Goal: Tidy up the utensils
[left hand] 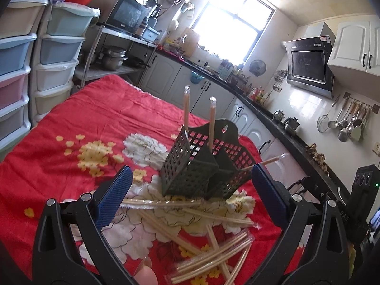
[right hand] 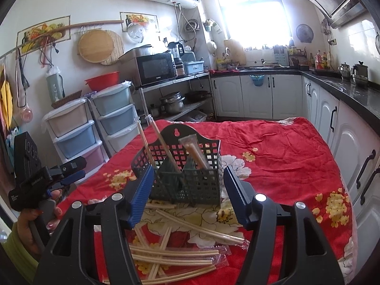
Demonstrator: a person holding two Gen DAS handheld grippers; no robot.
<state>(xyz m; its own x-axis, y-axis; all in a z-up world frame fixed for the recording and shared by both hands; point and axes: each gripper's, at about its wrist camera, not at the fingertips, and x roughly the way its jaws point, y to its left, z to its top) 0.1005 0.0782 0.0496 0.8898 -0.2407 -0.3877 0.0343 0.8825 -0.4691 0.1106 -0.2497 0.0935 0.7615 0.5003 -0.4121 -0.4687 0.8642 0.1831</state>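
Note:
A dark green perforated utensil holder point(left hand: 201, 166) stands on the red flowered cloth point(left hand: 71, 123); it also shows in the right wrist view point(right hand: 190, 180). Three wrapped chopstick pairs point(left hand: 212, 123) stand or lean in it, also seen from the right wrist point(right hand: 197, 154). Several more wrapped chopsticks point(left hand: 209, 249) lie in a loose pile in front of it, under both grippers point(right hand: 175, 254). My left gripper point(left hand: 190, 199) is open and empty just in front of the holder. My right gripper point(right hand: 187, 197) is open and empty, jaws either side of the holder's near face. The left gripper body point(right hand: 47, 178) shows at the left of the right wrist view.
Plastic drawer towers point(right hand: 78, 133) and a metal rack with a microwave point(right hand: 154, 68) stand beyond the table's left side. White cabinets under a black counter point(right hand: 344, 90) run along the back and right. The red cloth stretches past the holder.

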